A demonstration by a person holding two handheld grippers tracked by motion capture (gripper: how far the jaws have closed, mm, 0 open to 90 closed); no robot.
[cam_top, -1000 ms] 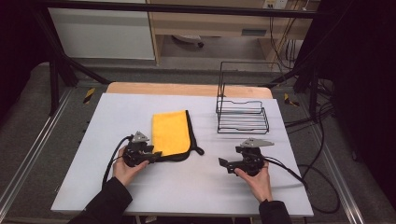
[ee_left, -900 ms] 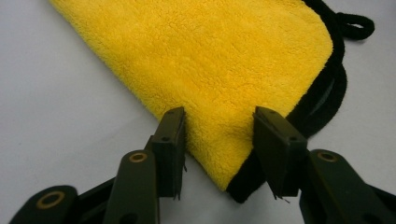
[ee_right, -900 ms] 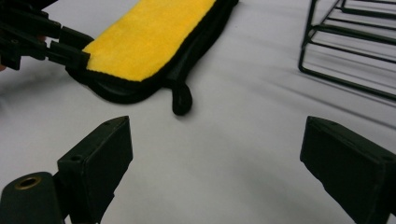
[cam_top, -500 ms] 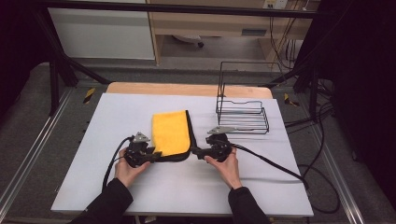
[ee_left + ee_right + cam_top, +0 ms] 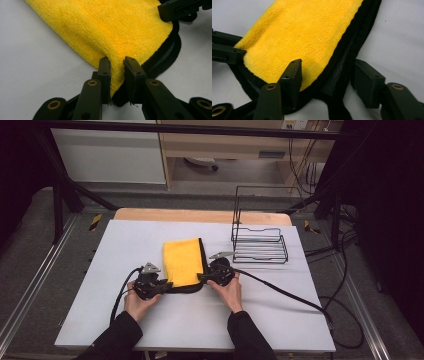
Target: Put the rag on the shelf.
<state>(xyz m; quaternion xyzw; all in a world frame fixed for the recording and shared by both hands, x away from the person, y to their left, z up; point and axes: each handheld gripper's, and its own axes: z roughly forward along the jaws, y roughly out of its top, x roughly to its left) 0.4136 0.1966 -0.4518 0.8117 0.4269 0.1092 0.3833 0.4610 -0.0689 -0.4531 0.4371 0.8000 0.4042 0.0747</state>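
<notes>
Gripping the yellow cloth [image 5: 183, 261] at its near corners.
Left gripper [image 5: 117, 72] pinches the cloth; right gripper [image 5: 325, 80], closing, seemingly straddles its corner unpressed.

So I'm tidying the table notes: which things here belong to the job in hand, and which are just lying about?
In the job:
- yellow cloth, black-edged
- left tool, pinching the cloth's near corner
- right tool, jaws closing astride the cloth's black edge, not yet gripping

Lying about:
- black wire rack, right of the cloth
</notes>
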